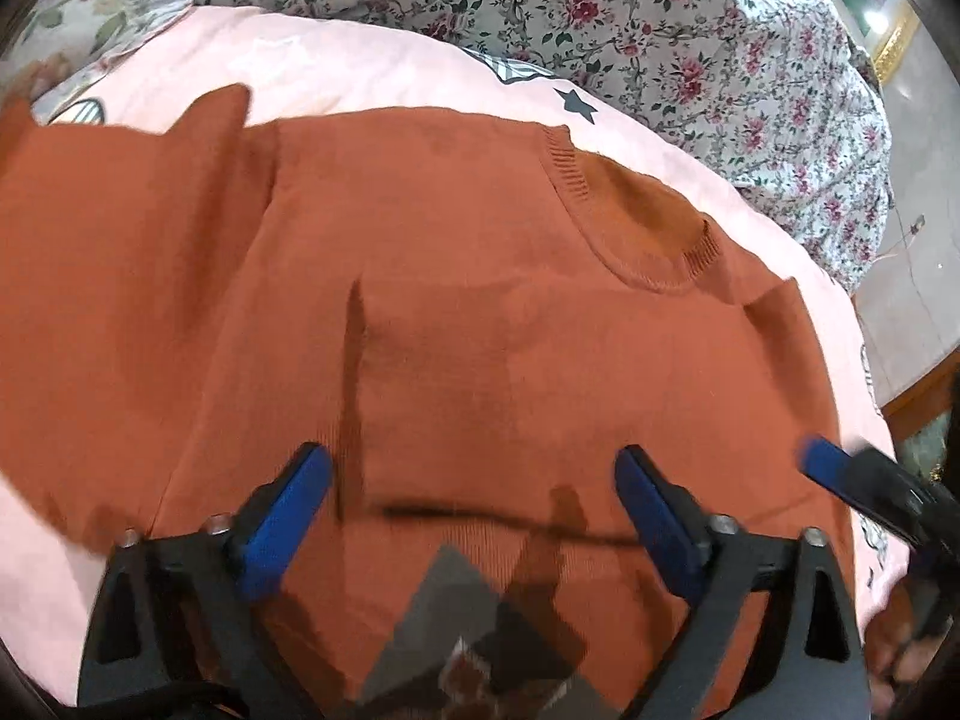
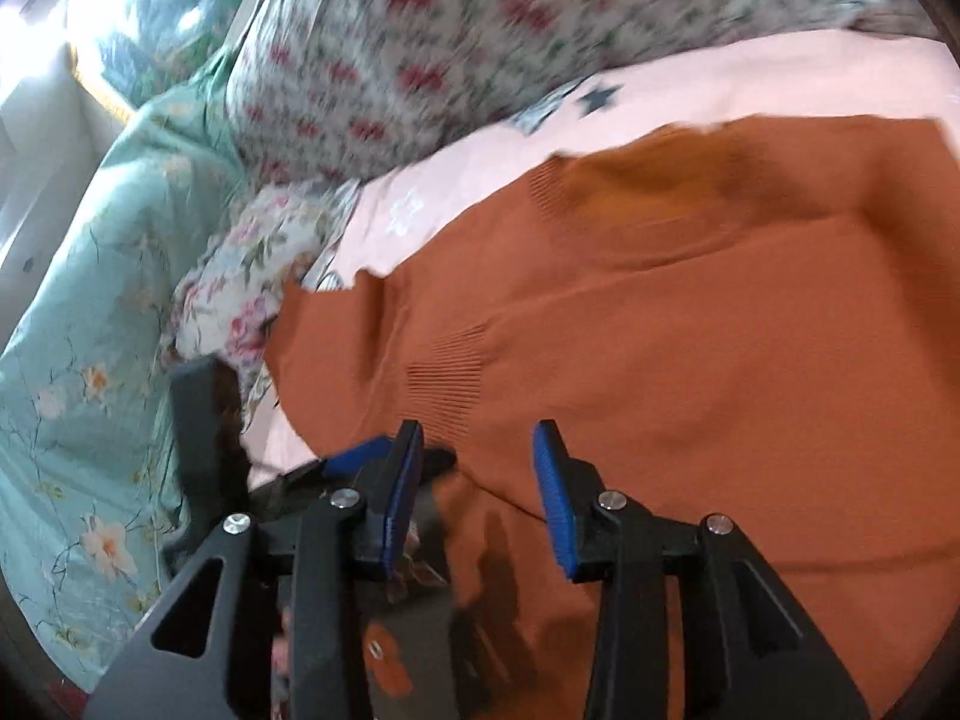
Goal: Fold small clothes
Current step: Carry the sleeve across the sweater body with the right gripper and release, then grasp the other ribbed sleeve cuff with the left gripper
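A rust-orange knit sweater (image 1: 420, 252) lies spread on a pink sheet (image 1: 360, 60), its ribbed neckline (image 1: 642, 222) at the upper right and one sleeve folded across the body. My left gripper (image 1: 474, 468) is open and empty, its blue pads just above the sweater's lower body. The right gripper's blue fingertip (image 1: 828, 462) shows at the right edge of the left wrist view. In the right wrist view the sweater (image 2: 690, 330) fills the right side. My right gripper (image 2: 477, 450) is open and empty over the sweater's edge, near a ribbed cuff (image 2: 450, 366).
A floral quilt (image 1: 600, 6) is bunched along the far side of the pink sheet. A mint-green flowered cover (image 2: 84, 348) and a small floral pillow (image 2: 252, 276) lie left of the sweater. The bed's edge and floor (image 1: 918, 276) show at far right.
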Demonstrator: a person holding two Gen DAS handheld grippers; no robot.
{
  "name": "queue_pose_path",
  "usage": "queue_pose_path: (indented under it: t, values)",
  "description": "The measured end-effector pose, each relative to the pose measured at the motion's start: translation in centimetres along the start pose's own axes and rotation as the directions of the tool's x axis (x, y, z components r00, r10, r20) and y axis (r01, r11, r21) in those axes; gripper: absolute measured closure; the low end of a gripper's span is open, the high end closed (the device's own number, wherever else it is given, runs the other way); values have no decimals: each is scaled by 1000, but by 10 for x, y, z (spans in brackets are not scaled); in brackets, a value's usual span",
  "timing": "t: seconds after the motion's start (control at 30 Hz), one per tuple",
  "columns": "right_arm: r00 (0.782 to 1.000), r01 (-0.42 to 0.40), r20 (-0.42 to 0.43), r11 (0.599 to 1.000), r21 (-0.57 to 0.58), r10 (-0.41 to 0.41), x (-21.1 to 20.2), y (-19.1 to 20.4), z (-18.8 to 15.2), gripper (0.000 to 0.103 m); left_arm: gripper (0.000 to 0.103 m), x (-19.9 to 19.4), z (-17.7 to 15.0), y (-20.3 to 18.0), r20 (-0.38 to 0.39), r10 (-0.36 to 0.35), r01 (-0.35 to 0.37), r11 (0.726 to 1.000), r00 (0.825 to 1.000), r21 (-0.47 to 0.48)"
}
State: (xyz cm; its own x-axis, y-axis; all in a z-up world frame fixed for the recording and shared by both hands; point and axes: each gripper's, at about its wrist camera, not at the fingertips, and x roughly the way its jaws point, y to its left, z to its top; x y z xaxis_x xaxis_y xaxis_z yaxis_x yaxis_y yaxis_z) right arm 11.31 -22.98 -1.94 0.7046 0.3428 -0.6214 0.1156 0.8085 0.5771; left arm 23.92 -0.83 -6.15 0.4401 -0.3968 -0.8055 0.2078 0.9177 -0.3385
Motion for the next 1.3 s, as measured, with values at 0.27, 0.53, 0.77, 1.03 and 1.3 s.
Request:
queue_pose_path:
  t: [0.27, 0.53, 0.77, 1.03, 1.3]
  values:
    - [982, 121, 138, 989, 82, -132, -78, -43, -11, 63, 94, -24, 2, -5, 109, 6, -10, 999, 994, 34]
    - [915, 352, 157, 926, 138, -372, -102, -108, 21, 59, 93, -24, -15, 14, 98, 62, -65, 997, 993, 30]
    - [895, 430, 71, 894, 124, -441, -66, -154, 58, 47, 93, -24, -14, 14, 103, 76, -79, 997, 992, 27]
    - [906, 412, 45, 901, 139, -421, -60, -181, 63, 92, 93, -20, -12, 0, 107, 77, -85, 994, 991, 70]
    - [837, 529, 97, 841, 115, -539, -69, -159, 51, 83, 88, -16, -16, 0, 101, 118, -127, 988, 988, 85]
